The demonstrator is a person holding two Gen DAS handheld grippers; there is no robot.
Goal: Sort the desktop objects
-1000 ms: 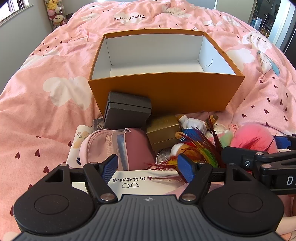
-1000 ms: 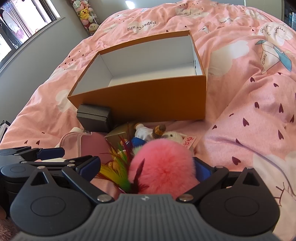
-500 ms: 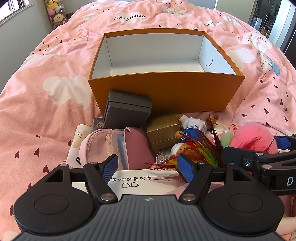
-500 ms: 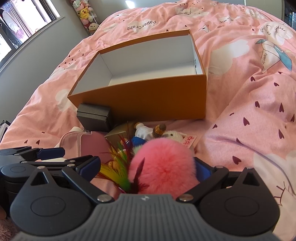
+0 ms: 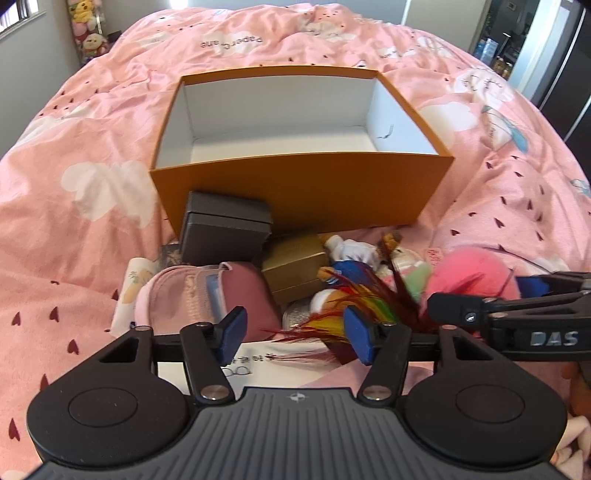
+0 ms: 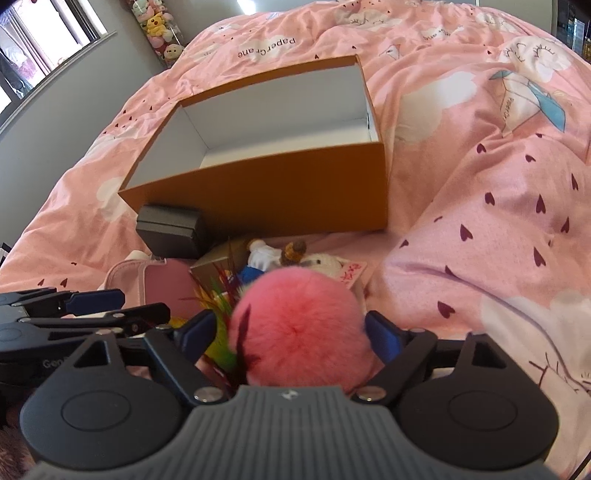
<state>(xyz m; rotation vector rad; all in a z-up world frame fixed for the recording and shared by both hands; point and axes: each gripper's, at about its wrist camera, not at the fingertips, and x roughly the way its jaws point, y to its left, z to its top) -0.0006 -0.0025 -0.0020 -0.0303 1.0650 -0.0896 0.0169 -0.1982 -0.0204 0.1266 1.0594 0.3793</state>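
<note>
Bracketing the pink pompom (image 6: 299, 332), my right gripper (image 6: 291, 332) had its blue pads (image 6: 382, 334) spread on either side of the fluffy ball; whether they already pressed into the fur I could not tell, since the fur hid the contact. The pompom sat at the right end of the heap, low on the pink duvet (image 6: 498, 206), in front of the orange box (image 6: 280, 192).

My left gripper (image 5: 295, 330) hovered spread wide, nothing between its pads, above a white card (image 5: 280, 363) with printed characters. Coloured feathers (image 5: 354, 306) fanned out just beside its right pad.

Beyond those lay the rest of the pile: a pink pouch (image 5: 195, 291), a gold box (image 5: 295, 269) beside it, and a dark grey box (image 5: 225, 230) touching the front wall of the orange box. A small doll in white and blue (image 5: 347, 254) and a pale plush toy (image 6: 325, 264) lay between the gold box and the pompom.

The orange box stood open, its white inside showing, in the middle of the bed. Stuffed toys (image 6: 159, 22) were stacked in the far corner near the window (image 6: 40, 40).
</note>
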